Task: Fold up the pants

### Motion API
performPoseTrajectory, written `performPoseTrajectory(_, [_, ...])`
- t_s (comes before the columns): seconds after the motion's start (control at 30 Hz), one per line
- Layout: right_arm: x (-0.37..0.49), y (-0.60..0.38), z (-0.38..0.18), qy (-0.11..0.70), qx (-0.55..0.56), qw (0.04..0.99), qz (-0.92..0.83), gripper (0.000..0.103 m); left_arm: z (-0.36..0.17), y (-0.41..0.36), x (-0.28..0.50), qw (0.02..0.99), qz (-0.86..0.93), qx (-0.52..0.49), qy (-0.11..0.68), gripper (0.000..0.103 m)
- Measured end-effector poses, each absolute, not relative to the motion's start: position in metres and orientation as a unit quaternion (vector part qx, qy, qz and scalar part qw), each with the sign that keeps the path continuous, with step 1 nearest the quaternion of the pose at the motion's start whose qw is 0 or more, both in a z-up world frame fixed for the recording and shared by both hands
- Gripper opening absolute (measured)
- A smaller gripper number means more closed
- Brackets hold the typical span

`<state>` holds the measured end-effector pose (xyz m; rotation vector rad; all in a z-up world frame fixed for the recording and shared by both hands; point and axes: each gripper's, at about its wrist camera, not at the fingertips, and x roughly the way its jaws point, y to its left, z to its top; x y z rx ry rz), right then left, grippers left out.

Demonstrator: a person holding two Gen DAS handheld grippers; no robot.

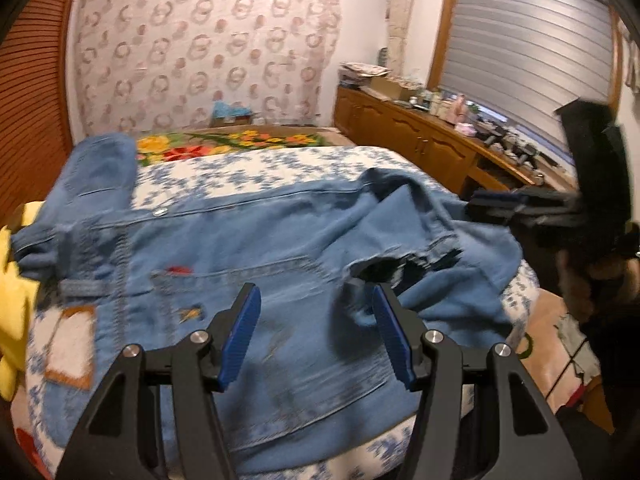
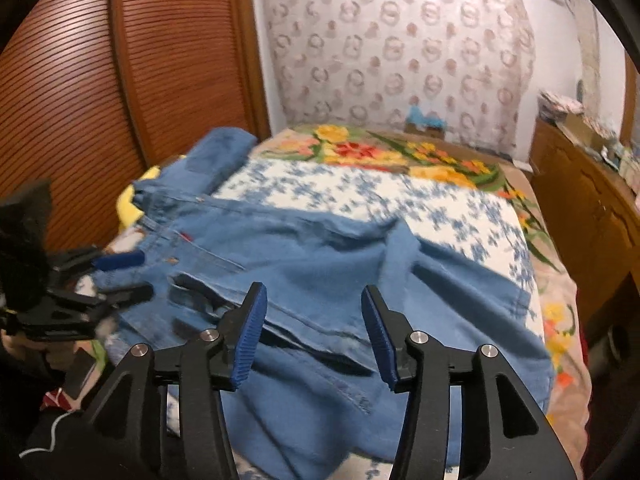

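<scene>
We see the pants [image 1: 280,232], light blue denim, lying spread across the near part of the bed [image 1: 248,168], partly doubled over themselves, on a white cover with blue flowers. Both views are blurred.

From the left wrist view the waistband end shows clearly: a metal button [image 1: 161,212], a pocket seam with a small red tag [image 1: 180,270], and a leather-coloured patch [image 1: 72,344] at the left edge. A yellow cloth [image 1: 12,312] lies just beside the pants on that side. The right wrist view gives instead the leg end [image 2: 460,300], folded in layers and running towards the bed's right edge.

The left gripper [image 1: 316,332] hangs over the denim with its blue-padded fingers [image 1: 240,336] apart and nothing between them. The right gripper [image 2: 314,336] likewise stands over the layered legs, fingers spread, gripping nothing. Each view catches the other gripper at its margin.

Farther out, a bright floral blanket [image 2: 400,152] covers the head of the bed. Only the left wrist view shows the window shutter [image 1: 532,52] above a cluttered wooden cabinet [image 1: 420,136]; the right wrist view shows far more of the slatted wooden doors [image 2: 120,80].
</scene>
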<state>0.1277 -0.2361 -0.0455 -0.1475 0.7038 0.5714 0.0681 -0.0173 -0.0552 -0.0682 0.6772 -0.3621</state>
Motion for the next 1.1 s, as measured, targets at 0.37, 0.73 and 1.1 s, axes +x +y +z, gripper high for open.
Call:
performPoseTrajectory(0.37, [0.162, -0.259, -0.092, 0.394, -0.035, 0.88, 0.261, 0.051, -0.074, -0.045, 0.099, 0.908, -0.216, -0.016, 0.358, 0.02])
performPoseTrajectory(0.73, [0.152, -0.238, -0.054, 0.334, -0.028, 0.885, 0.324, 0.004, -0.042, -0.021, 0.066, 0.922, -0.216, -0.042, 0.317, 0.002])
performPoseTrajectory(1.1, [0.14, -0.157, 0.022, 0.244, -0.045, 0.888, 0.387, 0.001, -0.025, 0.044, 0.015, 0.941, -0.168, -0.074, 0.284, 0.003])
